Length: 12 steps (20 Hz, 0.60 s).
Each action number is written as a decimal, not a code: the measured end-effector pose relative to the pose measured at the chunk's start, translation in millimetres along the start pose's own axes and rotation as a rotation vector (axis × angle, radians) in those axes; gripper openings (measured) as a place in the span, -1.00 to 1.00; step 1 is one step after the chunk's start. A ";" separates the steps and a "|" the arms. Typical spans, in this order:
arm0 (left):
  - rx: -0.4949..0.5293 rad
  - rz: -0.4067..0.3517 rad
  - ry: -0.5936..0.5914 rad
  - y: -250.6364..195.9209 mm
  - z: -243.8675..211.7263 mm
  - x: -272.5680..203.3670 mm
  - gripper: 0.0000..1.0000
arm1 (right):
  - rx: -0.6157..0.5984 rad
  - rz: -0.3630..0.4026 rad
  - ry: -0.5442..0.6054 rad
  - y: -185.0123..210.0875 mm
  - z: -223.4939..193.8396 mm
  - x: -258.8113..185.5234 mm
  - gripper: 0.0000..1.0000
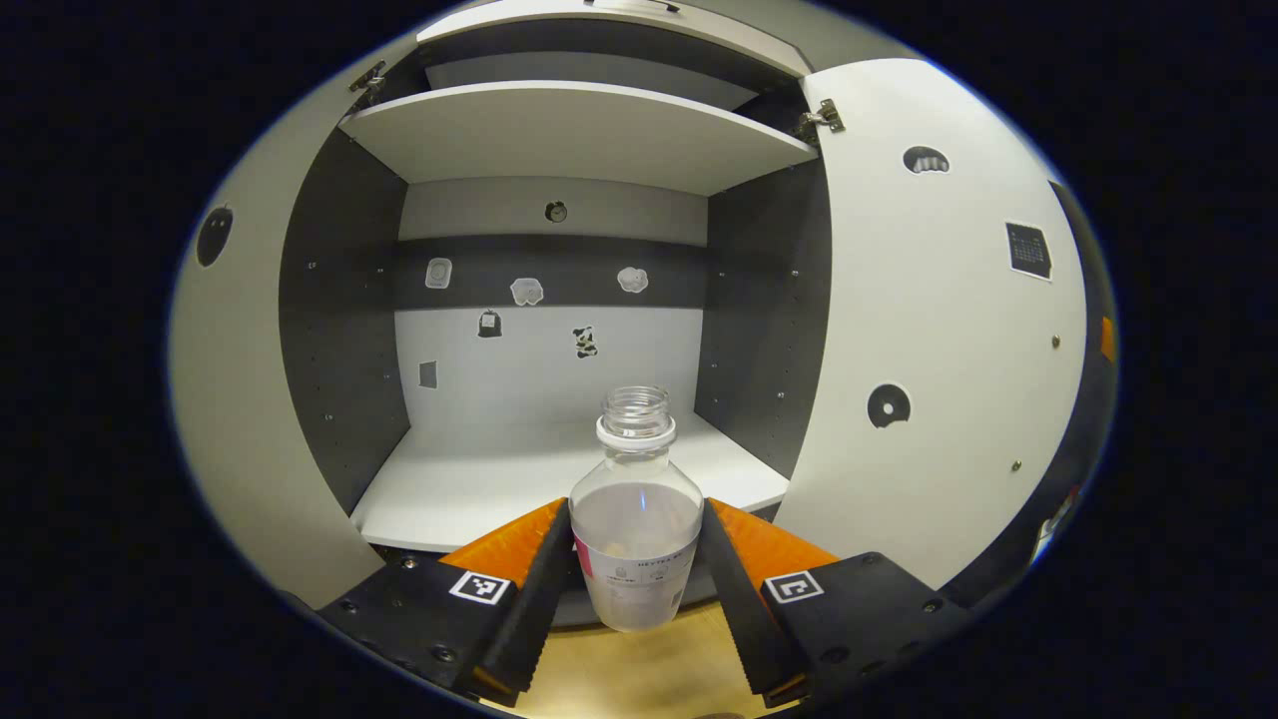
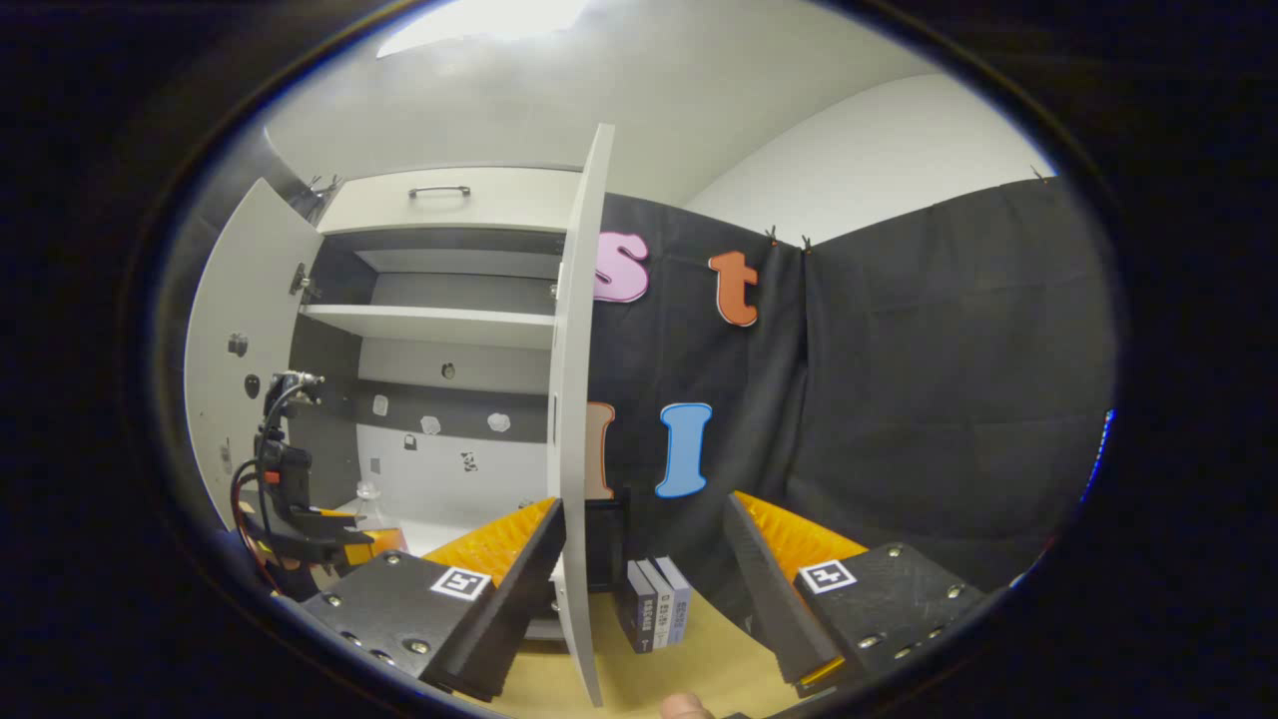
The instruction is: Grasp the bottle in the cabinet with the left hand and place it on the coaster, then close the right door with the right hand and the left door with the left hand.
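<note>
facing the open cabinet (image 1: 559, 300) in the left gripper view, the left gripper (image 1: 636, 574) is clamped on the bottle (image 1: 637, 509), upright above the tan tabletop (image 1: 639, 669). in the right gripper view, the right gripper (image 2: 639, 589) stands apart near the right door (image 2: 577, 419); small boxes (image 2: 659, 604) stand on the tabletop.

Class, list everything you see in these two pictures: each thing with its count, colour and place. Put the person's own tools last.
Bottle: one, clear, uncapped, between the left gripper's fingers, in front of the cabinet.
Cabinet: one, white and grey, both doors open.
Shelf: one, white, upper part of the cabinet.
Stickers: several, on the cabinet's back wall and doors.
Right door: one, white, edge-on between the right gripper's fingers.
Books: three, dark and pale, upright on the wooden table.
Left gripper: one, shut on the bottle.
Right gripper: one, open.
</note>
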<state>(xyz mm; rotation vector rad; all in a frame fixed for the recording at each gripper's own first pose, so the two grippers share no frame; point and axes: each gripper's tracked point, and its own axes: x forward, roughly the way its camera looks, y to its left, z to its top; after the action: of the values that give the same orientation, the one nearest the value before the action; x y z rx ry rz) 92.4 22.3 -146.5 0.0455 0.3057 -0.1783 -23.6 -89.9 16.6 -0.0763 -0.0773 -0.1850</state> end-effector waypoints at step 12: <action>0.068 -0.312 -0.031 -63.9 -86.1 -52.0 0.55 | -0.011 0.025 0.005 5.2 -2.7 -9.9 0.93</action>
<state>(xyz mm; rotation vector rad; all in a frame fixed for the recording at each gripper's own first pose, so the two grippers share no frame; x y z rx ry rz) 6.6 -25.6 -213.9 0.0622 0.2745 -0.4983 -32.1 -83.3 12.7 -0.0878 -0.0701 -0.1611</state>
